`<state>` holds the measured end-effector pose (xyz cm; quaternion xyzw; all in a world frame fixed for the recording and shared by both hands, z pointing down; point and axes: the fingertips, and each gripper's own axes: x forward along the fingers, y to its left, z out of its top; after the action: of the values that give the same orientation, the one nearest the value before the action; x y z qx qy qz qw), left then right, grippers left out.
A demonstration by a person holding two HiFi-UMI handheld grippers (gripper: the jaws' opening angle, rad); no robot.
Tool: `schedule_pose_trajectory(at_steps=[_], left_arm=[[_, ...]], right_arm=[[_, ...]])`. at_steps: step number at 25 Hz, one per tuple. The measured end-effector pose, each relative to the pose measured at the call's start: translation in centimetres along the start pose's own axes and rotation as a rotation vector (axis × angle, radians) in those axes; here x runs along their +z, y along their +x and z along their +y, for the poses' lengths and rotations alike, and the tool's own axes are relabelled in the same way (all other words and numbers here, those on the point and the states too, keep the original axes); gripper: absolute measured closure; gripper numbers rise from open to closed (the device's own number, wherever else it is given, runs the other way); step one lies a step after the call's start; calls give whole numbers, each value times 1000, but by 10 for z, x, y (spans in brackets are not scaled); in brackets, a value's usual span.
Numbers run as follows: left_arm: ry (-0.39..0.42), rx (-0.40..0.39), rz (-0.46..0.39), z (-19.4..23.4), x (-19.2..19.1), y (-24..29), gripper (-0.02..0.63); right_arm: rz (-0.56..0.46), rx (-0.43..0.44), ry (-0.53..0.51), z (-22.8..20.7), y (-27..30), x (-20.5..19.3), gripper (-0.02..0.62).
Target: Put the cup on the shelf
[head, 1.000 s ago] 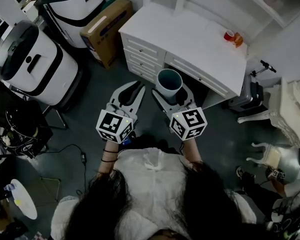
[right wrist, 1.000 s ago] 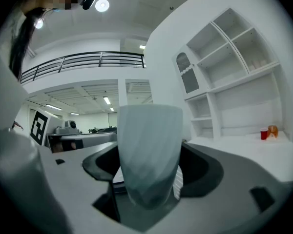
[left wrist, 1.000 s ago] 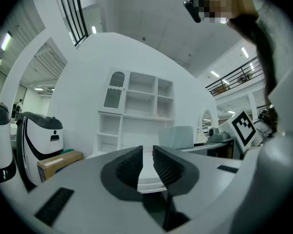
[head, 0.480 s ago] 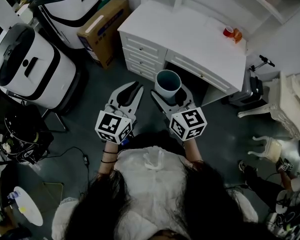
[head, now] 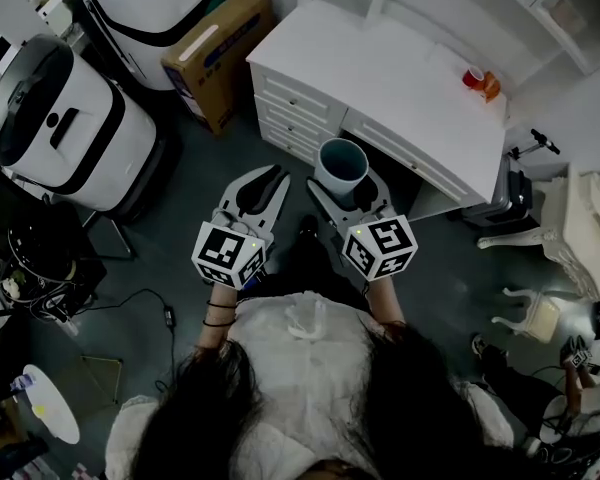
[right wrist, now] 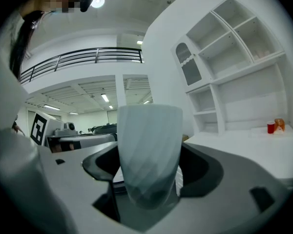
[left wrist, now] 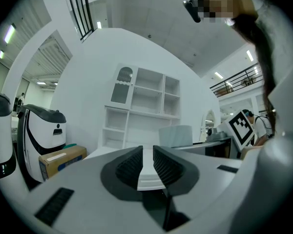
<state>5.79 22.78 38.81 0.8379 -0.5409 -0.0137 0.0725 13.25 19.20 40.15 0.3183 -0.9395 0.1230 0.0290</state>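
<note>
Nearest you, your left gripper [head: 263,186] is empty, its jaws drawn almost together. Beside it, your right gripper [head: 345,193] clamps the cup [head: 341,161] low on its body, in the air short of the front edge of the desk [head: 400,78]. The cup stands upright, long axis vertical, mouth up. It looks light, rigid and smooth-walled, so probably slippery; a low hold suits the taper. Farthest, the shelf [right wrist: 249,94] rises from the desk's back edge.

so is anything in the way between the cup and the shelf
Nothing visible. The right gripper holds the cup in front of the desk; the desk top up to the shelf is bare, and the small red things stand off to the right.
</note>
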Motion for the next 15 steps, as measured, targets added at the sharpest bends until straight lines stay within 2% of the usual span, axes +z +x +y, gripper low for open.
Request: schedule_pose_trajectory(at_steps=[6, 15], left_arm=[[9, 10, 11, 37, 6, 44, 531], [22, -16, 6, 80, 28, 147, 531]], right_arm=[[-5, 7, 11, -37, 46, 11, 256], [-11, -13, 9, -124, 111, 42, 256]])
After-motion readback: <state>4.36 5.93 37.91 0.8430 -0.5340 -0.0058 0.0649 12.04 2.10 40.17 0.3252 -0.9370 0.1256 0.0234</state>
